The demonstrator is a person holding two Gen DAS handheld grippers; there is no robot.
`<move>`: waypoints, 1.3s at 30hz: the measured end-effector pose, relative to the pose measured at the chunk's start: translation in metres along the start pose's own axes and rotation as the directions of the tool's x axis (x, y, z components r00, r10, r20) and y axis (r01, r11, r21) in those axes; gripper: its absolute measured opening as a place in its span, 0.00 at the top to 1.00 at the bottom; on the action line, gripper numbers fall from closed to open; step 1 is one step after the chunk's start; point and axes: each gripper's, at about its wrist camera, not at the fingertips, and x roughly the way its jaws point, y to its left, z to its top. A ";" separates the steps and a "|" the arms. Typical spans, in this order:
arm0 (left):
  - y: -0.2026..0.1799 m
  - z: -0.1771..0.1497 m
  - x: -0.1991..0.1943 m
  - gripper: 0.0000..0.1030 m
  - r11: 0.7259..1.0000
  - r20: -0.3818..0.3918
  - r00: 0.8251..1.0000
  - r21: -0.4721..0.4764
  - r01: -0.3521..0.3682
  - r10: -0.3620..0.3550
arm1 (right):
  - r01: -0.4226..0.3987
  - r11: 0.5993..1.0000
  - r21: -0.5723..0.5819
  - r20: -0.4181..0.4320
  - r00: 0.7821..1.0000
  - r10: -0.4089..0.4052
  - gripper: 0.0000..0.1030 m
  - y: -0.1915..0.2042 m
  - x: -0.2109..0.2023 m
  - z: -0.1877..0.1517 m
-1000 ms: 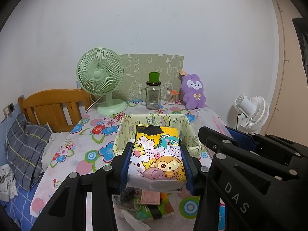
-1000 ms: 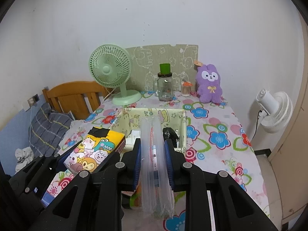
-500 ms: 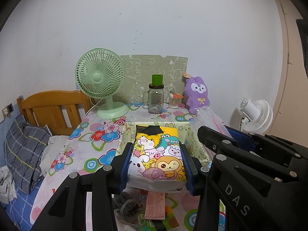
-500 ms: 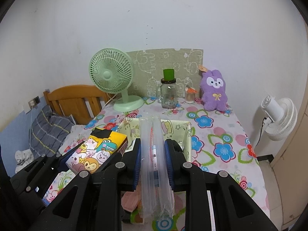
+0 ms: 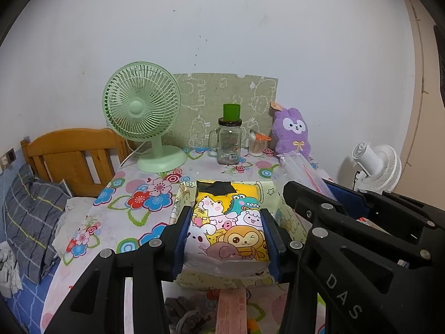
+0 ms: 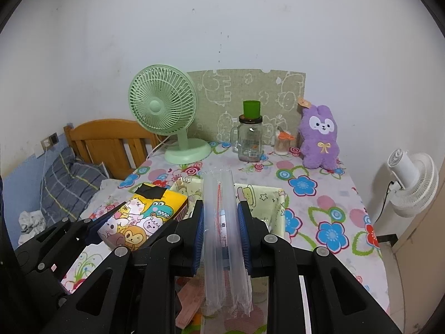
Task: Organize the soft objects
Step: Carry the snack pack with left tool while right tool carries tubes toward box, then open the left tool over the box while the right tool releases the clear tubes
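Both grippers grip: left gripper (image 5: 226, 235) pinches cartoon tissue pack (image 5: 229, 222) above fabric bin (image 5: 271, 194); right gripper (image 6: 221, 229) pinches clear plastic bag (image 6: 222, 222)

White wall (image 5: 222, 27) behind floral table (image 6: 319, 194) — wooden headboard (image 5: 69, 150) left.

green desk fan (image 5: 141, 117), glass jar (image 5: 229, 143), white fan (image 6: 413, 183), wooden headboard (image 5: 72, 153)

Tissue pack (image 5: 228, 222): glossy printed plastic film. Clear bag (image 6: 224, 231): transparent, creased plastic. Storage box (image 6: 267, 203): matt printed fabric. Surface (image 6: 328, 211): smooth floral cloth cover. Rabbit toy (image 6: 319, 139): fuzzy plush. Headboard (image 5: 72, 153): varnished wood. Jar (image 5: 229, 144): clear glass.
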 end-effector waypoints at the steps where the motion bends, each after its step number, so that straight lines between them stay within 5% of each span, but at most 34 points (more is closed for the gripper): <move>1: 0.000 0.001 0.003 0.54 1.000 -0.002 1.000 0.001 0.000 0.000 | -0.005 1.000 0.000 -0.002 1.000 0.005 0.74 -0.001 0.002 0.001; 30: 0.017 -0.003 0.110 0.53 0.998 -0.115 0.993 -0.059 0.029 -0.036 | -0.088 0.996 0.002 -0.114 0.990 0.088 0.74 -0.019 0.116 0.005; 39: 0.018 -0.009 0.125 0.31 0.998 -0.146 0.989 -0.063 -0.002 -0.007 | -0.093 0.996 0.004 -0.141 0.986 0.093 0.75 -0.023 0.136 -0.002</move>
